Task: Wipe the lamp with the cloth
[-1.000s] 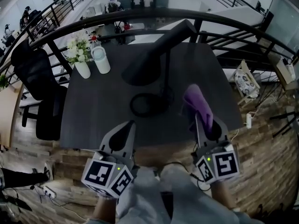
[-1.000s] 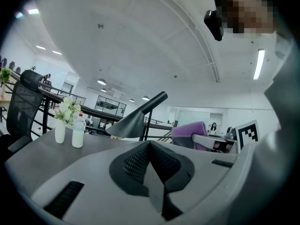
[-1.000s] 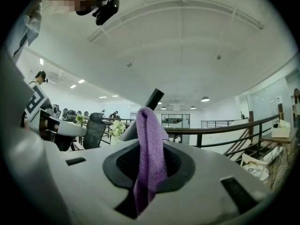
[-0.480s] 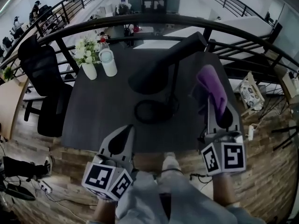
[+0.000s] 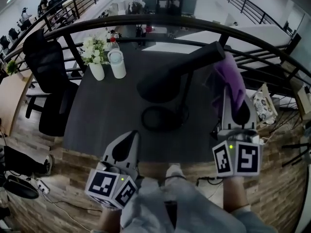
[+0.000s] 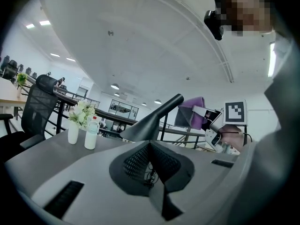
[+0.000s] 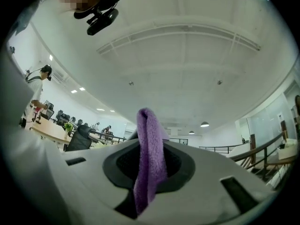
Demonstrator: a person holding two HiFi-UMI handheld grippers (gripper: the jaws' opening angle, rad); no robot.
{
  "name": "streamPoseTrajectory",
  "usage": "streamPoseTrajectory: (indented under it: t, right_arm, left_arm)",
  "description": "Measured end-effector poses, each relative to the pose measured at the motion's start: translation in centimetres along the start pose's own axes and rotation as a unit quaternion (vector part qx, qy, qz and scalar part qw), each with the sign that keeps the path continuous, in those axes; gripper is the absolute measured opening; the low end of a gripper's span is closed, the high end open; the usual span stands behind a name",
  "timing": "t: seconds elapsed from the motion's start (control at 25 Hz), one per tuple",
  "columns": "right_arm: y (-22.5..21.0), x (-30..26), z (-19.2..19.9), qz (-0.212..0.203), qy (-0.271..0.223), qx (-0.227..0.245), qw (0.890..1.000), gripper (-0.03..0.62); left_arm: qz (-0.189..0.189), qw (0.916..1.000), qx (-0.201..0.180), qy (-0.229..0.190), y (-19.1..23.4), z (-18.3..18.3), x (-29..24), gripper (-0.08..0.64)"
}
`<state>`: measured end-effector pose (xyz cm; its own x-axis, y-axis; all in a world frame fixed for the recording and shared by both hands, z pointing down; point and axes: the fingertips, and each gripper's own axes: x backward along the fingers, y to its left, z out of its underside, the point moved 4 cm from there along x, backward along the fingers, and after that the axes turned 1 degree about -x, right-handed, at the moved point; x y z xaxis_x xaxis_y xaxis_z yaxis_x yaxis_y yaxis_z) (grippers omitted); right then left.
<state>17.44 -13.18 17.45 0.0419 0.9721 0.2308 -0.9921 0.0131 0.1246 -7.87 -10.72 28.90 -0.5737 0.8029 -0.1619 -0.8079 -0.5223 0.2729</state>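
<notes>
Two tongs: I hold one in each hand, both low in the head view and pointing out over the counter (image 5: pixel 97 115).
Left tongs (image 5: pixel 131 136) (image 6: pixel 150 146): the jaws are pressed together with nothing between them. They sit over the near edge of the counter, well apart from the lamp.
Right tongs (image 5: pixel 232 101) (image 7: pixel 149 165): clamped on the cloth. In the right gripper view the fabric runs up between the two jaws and folds over above them.
Cloth (image 5: pixel 230 76) (image 7: pixel 150 144) (image 6: pixel 197 111): purple, held in the air over the right side of the counter and standing out past the tips of the right tongs.
Cloth and lamp: in the head view the top of the cloth overlaps the high right end of the lamp's arm. In the left gripper view it sits just beside that end, on its right. I cannot tell whether they touch.
Lamp (image 5: pixel 160 84) (image 6: pixel 150 123): black, with a ring-shaped foot near the middle of the counter, a thin upright stem and a long cone. The wide mouth of the cone dips to the left and its narrow end rises to the right.
Far left corner: a white vase (image 5: pixel 96 71) of pale flowers stands just beside a white bottle (image 5: pixel 117 64).
Around the counter: a black chair (image 5: pixel 48 81) stands off its left side, and a dark curved railing (image 5: pixel 146 21) runs behind it.
</notes>
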Motion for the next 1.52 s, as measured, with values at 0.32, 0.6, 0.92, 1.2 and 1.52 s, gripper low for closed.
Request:
streamPoseTrajectory:
  t: [0.32,0.6,0.92,1.2,1.52]
  right_arm:
    - [2.9,-2.4,0.8,-0.041,0.001,0.026,0.999,0.055]
    - [5.7,-3.9,2.0,-0.078,0.007,0.044,0.996,0.055]
    - [8.2,-5.0,4.4,-0.107,0.02,0.081,0.991,0.055]
    - [10.0,-5.4,6.8,-0.139,0.04,0.101,0.984,0.056]
    - [11.5,-5.2,7.8,-0.146,0.036,0.149,0.977,0.056]
  left_arm:
    - [-0.029,0.9996,0.006,0.001,1.3,0.2,0.4,0.014]
    - [-0.049,0.9987,0.012,0.012,2.2,0.5,0.8,0.014]
    - [-0.057,0.9981,0.015,0.019,2.7,0.9,0.9,0.014]
    - [-0.061,0.9977,0.016,0.024,2.7,1.2,0.6,0.014]
    - [-0.07,0.997,0.021,0.026,2.9,1.4,0.9,0.014]
